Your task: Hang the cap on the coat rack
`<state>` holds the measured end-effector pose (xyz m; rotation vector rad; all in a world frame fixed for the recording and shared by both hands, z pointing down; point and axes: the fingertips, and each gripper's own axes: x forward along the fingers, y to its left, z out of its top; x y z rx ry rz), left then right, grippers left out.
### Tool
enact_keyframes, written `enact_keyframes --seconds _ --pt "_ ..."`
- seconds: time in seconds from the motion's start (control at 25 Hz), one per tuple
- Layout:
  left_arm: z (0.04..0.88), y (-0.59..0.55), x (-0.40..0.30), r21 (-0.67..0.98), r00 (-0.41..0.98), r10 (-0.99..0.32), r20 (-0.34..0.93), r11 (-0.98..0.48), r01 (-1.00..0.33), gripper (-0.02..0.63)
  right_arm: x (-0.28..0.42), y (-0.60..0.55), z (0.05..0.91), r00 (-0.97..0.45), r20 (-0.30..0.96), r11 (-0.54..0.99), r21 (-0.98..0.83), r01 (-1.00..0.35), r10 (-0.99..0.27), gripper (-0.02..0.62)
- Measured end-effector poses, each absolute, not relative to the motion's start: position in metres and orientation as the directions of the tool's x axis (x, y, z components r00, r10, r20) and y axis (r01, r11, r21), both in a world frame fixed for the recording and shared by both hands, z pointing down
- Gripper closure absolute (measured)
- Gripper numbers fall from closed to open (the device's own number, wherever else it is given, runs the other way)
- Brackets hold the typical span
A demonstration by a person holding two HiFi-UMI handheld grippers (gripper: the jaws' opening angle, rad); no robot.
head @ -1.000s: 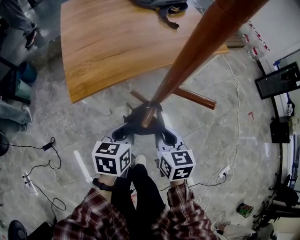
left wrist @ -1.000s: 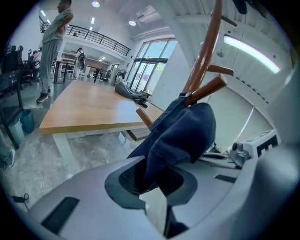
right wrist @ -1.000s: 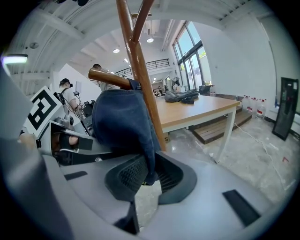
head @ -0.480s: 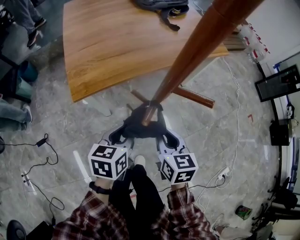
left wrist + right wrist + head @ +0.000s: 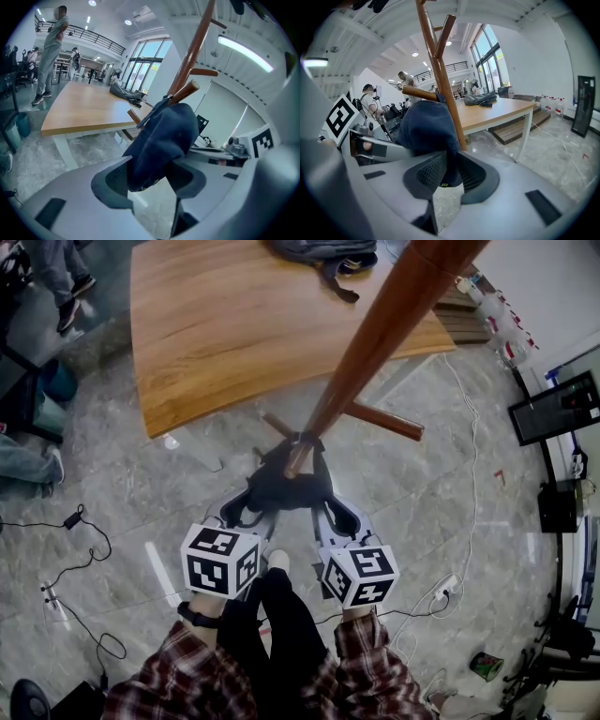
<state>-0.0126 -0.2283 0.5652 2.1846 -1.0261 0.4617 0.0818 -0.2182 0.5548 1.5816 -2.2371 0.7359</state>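
Left gripper [image 5: 151,177]: the jaws have just been opening and now stand wide. The cap [image 5: 164,133] hangs down between them. We see a gap beside the cloth on the 3 o'clock side, so the pads do not clamp it. We cannot tell whether the 9 o'clock pad brushes the cloth.

Right gripper [image 5: 449,174]: the jaws are nearly together and pinch a fold of the cap's dark cloth between the ribbed pads.

Cap position: in the head view it sits at 12 o'clock of both grippers, draped over a peg [image 5: 297,460] of the coat rack [image 5: 375,343]. In the left gripper view the peg's end shows above the cap, toward 1 o'clock. In the right gripper view the peg runs from the pole toward 9 o'clock, with the cap hung under it.

Edges and room, head view:
- The rack's pole slants from the cap toward 1 o'clock.
- Its base legs [image 5: 384,423] spread on the floor [image 5: 112,465] beyond the cap.
- The wooden table [image 5: 234,324] lies at 11 o'clock, well apart from the grippers, with a bag [image 5: 323,254] at its far edge.
- Open floor lies at 9 and 3 o'clock of the grippers.
- Cables [image 5: 94,549] trail at 8 o'clock.
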Motion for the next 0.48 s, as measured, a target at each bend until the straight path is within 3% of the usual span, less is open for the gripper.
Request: enact_keyframes --seconds 0.48 --pt "0.557 -0.22 -0.029 0.399 0.583 -0.57 0.579 -0.426 -0.812 0.41 0.083 -0.2 0.542 -0.345 0.511 0.258 -0.236 -0.937 -0.787 0.532"
